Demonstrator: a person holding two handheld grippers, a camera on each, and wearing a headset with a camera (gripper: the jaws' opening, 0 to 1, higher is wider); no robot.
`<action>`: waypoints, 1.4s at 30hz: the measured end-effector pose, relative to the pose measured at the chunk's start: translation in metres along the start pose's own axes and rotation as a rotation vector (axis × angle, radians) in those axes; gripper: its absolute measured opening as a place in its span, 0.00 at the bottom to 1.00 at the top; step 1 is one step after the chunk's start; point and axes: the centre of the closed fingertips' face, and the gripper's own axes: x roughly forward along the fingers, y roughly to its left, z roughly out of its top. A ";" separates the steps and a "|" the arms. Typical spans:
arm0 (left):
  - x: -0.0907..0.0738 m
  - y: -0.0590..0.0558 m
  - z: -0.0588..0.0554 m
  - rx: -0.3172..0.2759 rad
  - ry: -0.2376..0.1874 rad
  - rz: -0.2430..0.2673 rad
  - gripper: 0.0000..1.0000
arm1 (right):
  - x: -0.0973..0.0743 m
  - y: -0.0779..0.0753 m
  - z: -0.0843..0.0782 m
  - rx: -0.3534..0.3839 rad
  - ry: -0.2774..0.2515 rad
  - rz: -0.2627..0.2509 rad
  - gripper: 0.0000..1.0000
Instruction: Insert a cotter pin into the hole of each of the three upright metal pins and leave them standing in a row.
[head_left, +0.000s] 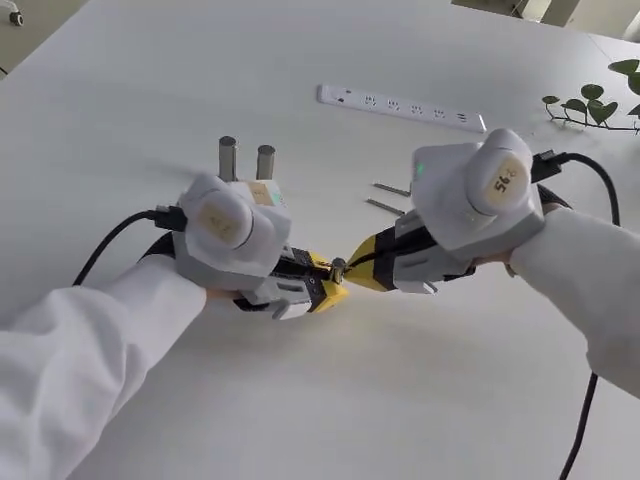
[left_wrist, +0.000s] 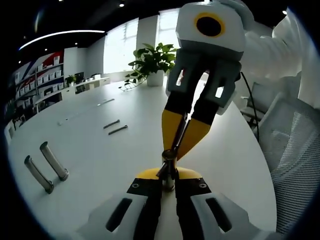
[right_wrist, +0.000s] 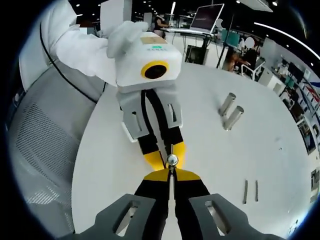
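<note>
At the centre of the head view my left gripper (head_left: 326, 292) is clamped on a metal pin (head_left: 338, 268). My right gripper (head_left: 364, 262) pinches a cotter pin (left_wrist: 181, 132), plainer in the left gripper view, its tip at the pin's top. Upper left, two upright pins (head_left: 228, 158) stand on the bench (head_left: 150, 100); spare cotter pins (head_left: 390, 188) lie right of them.

We see long white sleeves (head_left: 70, 370) on both arms, left gripper (head_left: 333, 288) and right gripper (head_left: 355, 263) in rounded pale grey-white housings, black jaws tipped in yellow, round tan labels (head_left: 222, 222) on top, a black cable (head_left: 110, 243) trailing from each.
</note>
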 end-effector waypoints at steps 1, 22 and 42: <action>0.000 0.000 0.000 -0.004 0.004 0.002 0.07 | 0.000 0.001 0.000 -0.007 0.003 0.000 0.00; -0.005 0.004 -0.010 -0.028 0.032 0.013 0.38 | 0.004 -0.006 0.002 0.044 0.011 -0.032 0.17; -0.080 0.001 -0.025 -0.177 -0.068 0.021 0.99 | 0.003 0.004 0.004 0.164 -0.052 -0.026 0.21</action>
